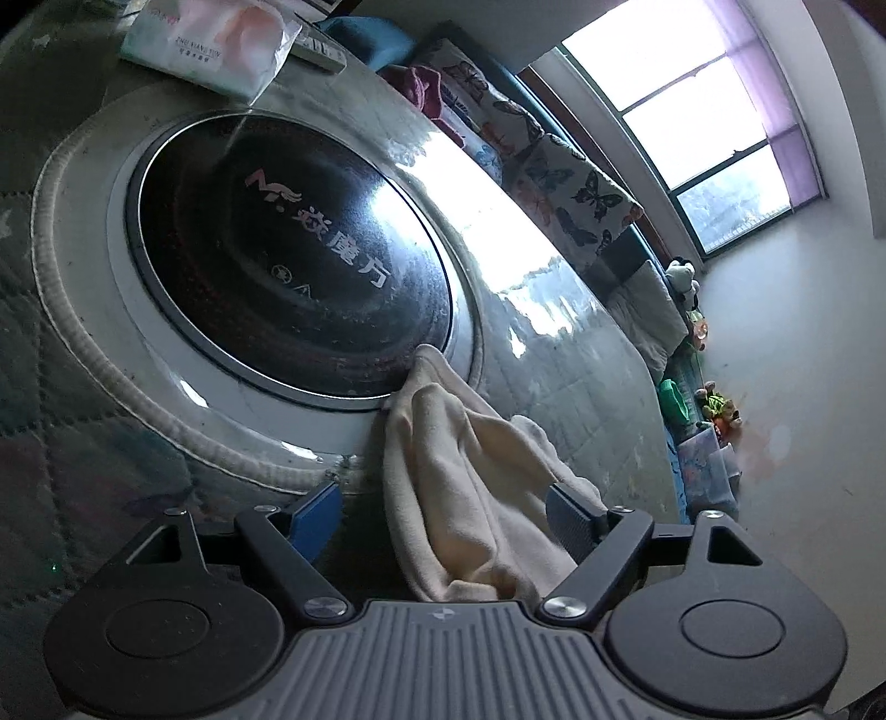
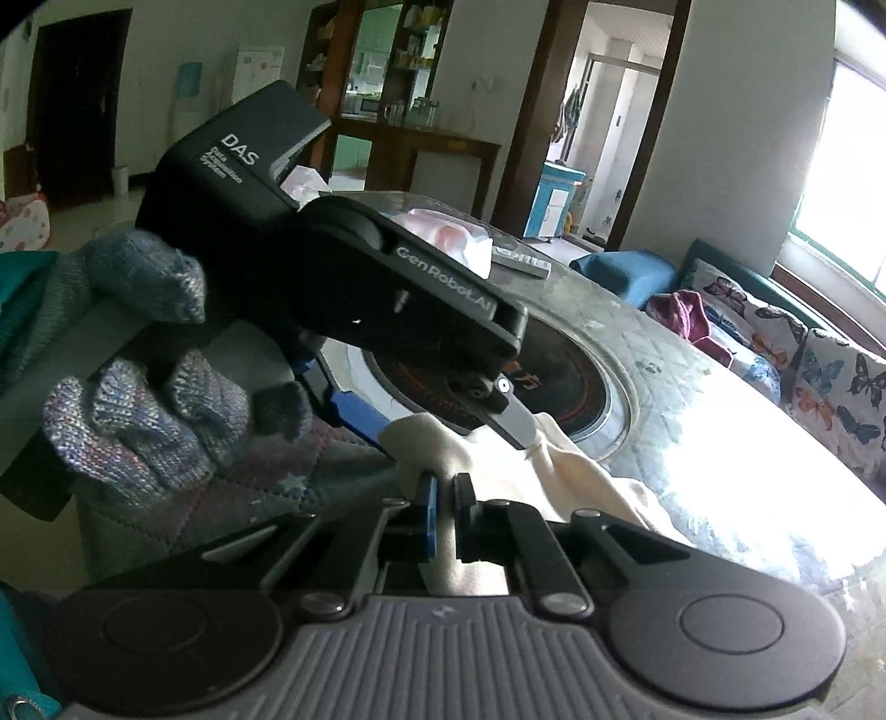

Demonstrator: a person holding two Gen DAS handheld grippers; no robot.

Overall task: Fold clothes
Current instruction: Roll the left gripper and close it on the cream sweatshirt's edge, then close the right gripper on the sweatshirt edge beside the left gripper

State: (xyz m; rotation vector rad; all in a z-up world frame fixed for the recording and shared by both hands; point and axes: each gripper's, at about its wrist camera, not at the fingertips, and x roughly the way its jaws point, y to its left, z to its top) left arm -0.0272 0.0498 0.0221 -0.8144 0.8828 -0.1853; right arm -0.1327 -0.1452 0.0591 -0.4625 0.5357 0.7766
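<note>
Cloth [image 2: 559,465], cream, is lying bunched on the table [image 2: 692,421] beside the inset black cooktop [image 1: 288,255]. I am pinching its near edge in the right hand-held gripper [image 2: 443,498], jaws closed on fabric. Left hand-held gripper [image 1: 443,515] is straddling the cloth wide open, not pressing. I am judging it should close on an edge, then both spread. Farther off: tissue pack [image 1: 210,44], butterfly cushions [image 1: 559,177], window [image 1: 698,122].

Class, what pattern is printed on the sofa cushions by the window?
Butterflies, dark and orange on white, on the cushions; clearest in the left wrist view.
</note>
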